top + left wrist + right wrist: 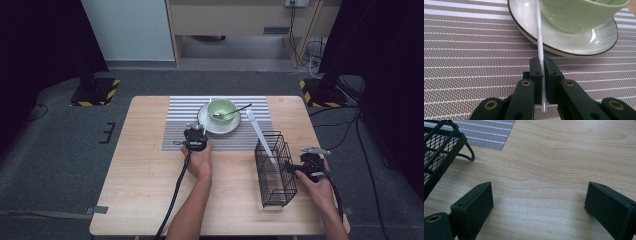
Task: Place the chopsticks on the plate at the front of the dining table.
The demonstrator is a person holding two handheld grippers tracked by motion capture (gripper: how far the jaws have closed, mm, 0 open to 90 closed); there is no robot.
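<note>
Jaws of your left gripper (pixel 542 65) are clamped on a slim white chopstick (pixel 540 45), its smooth shaft running up across the rim of the glossy white saucer (pixel 584 42) that carries the pale green bowl (pixel 579 15), over the ribbed striped placemat (pixel 469 50). Your right gripper (pixel 537 202) rests with blocky black jaws spread wide and nothing between them, above the pale wood-grain surface (pixel 564 152), just beside the black wire-mesh basket (pixel 439 150).

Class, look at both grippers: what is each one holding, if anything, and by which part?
The left gripper clamps a thin white stick near its lower end. The right gripper is open over the table, holding nothing.
</note>
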